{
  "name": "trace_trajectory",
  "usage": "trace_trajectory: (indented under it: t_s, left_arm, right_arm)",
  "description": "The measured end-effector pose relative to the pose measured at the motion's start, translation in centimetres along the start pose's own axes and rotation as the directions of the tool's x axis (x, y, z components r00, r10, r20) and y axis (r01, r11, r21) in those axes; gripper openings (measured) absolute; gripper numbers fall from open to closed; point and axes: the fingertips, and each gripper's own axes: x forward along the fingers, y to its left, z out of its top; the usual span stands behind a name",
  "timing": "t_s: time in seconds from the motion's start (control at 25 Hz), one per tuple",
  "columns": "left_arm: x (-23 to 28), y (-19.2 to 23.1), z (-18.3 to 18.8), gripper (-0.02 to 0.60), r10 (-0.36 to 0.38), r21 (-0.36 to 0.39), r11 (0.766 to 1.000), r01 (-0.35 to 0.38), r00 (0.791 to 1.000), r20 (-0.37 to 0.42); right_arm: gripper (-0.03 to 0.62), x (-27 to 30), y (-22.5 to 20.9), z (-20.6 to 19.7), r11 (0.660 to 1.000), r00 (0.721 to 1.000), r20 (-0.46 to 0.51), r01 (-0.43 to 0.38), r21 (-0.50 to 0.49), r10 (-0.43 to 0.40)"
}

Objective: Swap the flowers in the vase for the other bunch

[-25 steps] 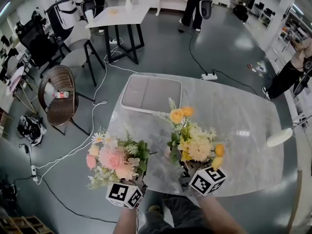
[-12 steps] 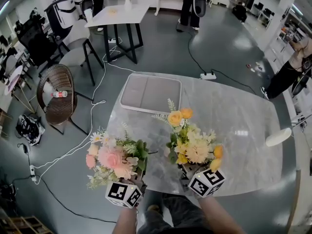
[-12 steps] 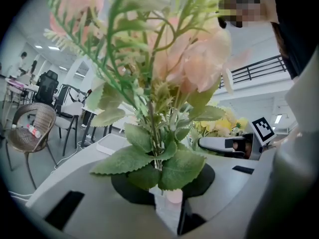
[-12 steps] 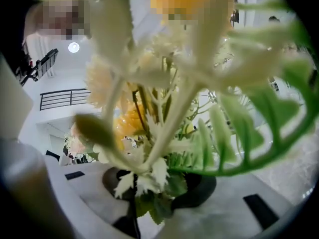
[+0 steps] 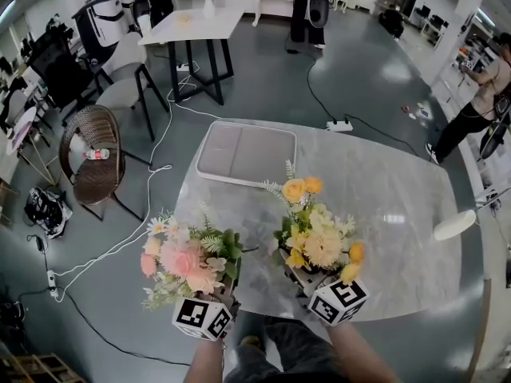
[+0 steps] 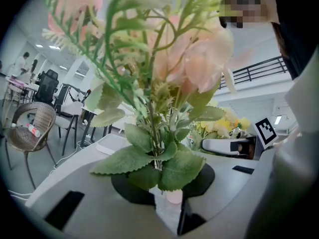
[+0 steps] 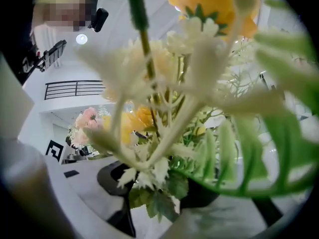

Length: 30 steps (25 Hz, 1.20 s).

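A pink bunch (image 5: 188, 262) with green leaves is held up off the near left edge of the marble table (image 5: 383, 190). My left gripper (image 5: 217, 298) is shut on its stems (image 6: 158, 159), low in the left gripper view, with the pads close on both sides. A yellow and orange bunch (image 5: 315, 234) stands over the table's near edge. My right gripper (image 5: 302, 282) is at its base and its jaws are opening. The bunch's stems and leaves (image 7: 154, 193) lie between the parted pads (image 7: 112, 179) without being pressed. No vase shows in any view.
A flat grey tray (image 5: 246, 154) lies at the far left of the table. A white rounded object (image 5: 455, 224) sits at the table's right edge. A wicker chair (image 5: 96, 162), cables and another table (image 5: 196, 26) are on the floor to the left. People stand far behind.
The right gripper has rolled and drawn back slightly toward me, and the yellow bunch now leans a little. The left gripper and the pink bunch have stayed still.
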Motion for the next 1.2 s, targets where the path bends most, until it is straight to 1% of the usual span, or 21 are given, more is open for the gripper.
trace_trajectory:
  t_s: [0.4, 0.52, 0.64, 0.72, 1.0, 1.2]
  left_arm:
    - [0.2, 0.4, 0.0, 0.087, 0.000, -0.006, 1.000, 0.000, 1.000, 0.002]
    - [-0.1, 0.1, 0.1, 0.087, -0.003, -0.006, 1.000, 0.003, 1.000, 0.003]
    - [0.1, 0.2, 0.1, 0.087, -0.002, -0.009, 1.000, 0.002, 1.000, 0.004]
    - [0.1, 0.2, 0.1, 0.087, -0.003, -0.010, 1.000, 0.003, 1.000, 0.006]
    - [-0.1, 0.2, -0.1, 0.087, -0.004, -0.012, 1.000, 0.004, 1.000, 0.009]
    - [0.1, 0.1, 0.3, 0.087, 0.006, -0.016, 1.000, -0.006, 1.000, 0.004]
  right_arm:
    - [0.236, -0.4, -0.1, -0.6, 1.000, 0.999, -0.035, -0.017, -0.008, 0.016]
    - [0.247, -0.8, 0.7, -0.8, 0.998, 0.997, -0.056, -0.051, -0.040, 0.049]
    - [0.272, -0.7, 0.8, -1.9, 0.993, 0.992, -0.106, -0.077, -0.088, 0.067]
    - [0.276, -0.8, 0.6, -2.7, 0.993, 0.991, -0.124, -0.070, -0.097, 0.058]
    - [0.276, -0.8, 0.1, -3.5, 0.996, 0.991, -0.127, -0.041, -0.081, 0.030]
    - [0.276, -1.2, -0.5, -2.4, 0.997, 0.993, -0.112, -0.032, -0.074, 0.023]
